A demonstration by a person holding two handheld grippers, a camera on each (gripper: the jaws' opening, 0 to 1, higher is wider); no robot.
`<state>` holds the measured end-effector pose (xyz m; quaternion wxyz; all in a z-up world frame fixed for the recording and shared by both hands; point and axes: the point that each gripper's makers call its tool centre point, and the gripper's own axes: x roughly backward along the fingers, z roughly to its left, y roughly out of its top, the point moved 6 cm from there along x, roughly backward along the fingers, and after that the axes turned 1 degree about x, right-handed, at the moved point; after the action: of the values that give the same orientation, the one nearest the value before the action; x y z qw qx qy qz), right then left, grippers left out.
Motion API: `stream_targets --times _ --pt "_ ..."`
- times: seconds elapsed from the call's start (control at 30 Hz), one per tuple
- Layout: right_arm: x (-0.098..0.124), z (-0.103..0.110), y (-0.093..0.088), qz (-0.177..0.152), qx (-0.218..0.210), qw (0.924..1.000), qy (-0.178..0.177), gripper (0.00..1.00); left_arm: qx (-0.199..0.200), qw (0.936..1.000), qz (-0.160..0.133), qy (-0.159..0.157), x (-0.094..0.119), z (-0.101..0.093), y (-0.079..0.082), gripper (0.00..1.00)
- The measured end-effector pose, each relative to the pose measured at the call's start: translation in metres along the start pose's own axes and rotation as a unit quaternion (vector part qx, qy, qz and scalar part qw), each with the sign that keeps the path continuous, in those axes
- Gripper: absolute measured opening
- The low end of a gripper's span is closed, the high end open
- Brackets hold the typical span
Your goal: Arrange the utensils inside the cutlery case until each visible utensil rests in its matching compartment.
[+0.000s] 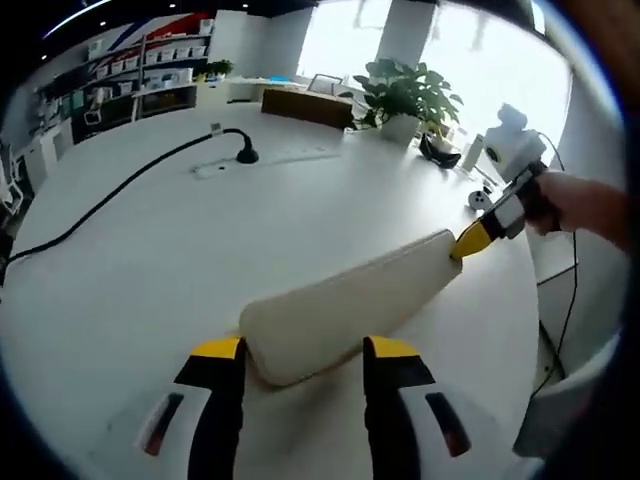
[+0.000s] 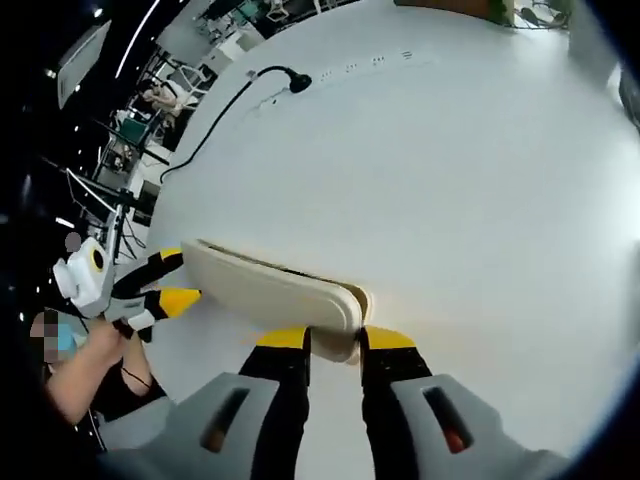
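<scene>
A long cream cutlery case [image 1: 340, 305] lies closed on the white table [image 1: 200, 250], with a tan edge along its underside, and its inside is hidden. My left gripper [image 1: 303, 350] has its yellow-tipped jaws on either side of the case's near end, pressed against it. My right gripper [image 1: 468, 240] comes in from the right and pinches the far end. In the right gripper view the case [image 2: 265, 290] runs off to the left. My right gripper [image 2: 335, 340] is shut on its rounded end, and my left gripper [image 2: 172, 282] holds the other end.
A black cable [image 1: 120, 190] and a white power strip [image 1: 265, 160] lie farther back on the table. A potted plant [image 1: 405, 95] stands at the far edge. A person's hand [image 1: 590, 205] holds the right gripper. Shelves [image 1: 150, 70] line the back wall.
</scene>
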<state>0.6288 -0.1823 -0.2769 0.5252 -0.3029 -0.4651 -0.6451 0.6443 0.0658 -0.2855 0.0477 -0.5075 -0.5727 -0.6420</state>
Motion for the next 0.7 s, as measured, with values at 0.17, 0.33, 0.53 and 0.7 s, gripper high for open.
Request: stream_targets --times 0.17,0.33,0.53,0.7 --pt "0.001 -0.003 -0.001 -0.01 0.022 0.9994 -0.024 0.12 0.026 0.9996 -0.007 -0.002 -0.001 0.002 -0.002 0.49" --pt "0.0 -0.002 -0.001 -0.02 0.023 0.9992 -0.026 0.14 0.018 0.9998 -0.007 -0.001 0.0 0.001 -0.002 0.49" --pt "0.004 0.006 -0.004 -0.037 0.064 0.9962 -0.047 0.24 0.021 0.9997 -0.008 -0.005 0.0 0.003 -0.002 0.5" --pt "0.005 0.007 -0.002 -0.079 0.054 0.9947 -0.037 0.31 0.034 0.9993 -0.015 -0.007 0.0 0.003 -0.003 0.51"
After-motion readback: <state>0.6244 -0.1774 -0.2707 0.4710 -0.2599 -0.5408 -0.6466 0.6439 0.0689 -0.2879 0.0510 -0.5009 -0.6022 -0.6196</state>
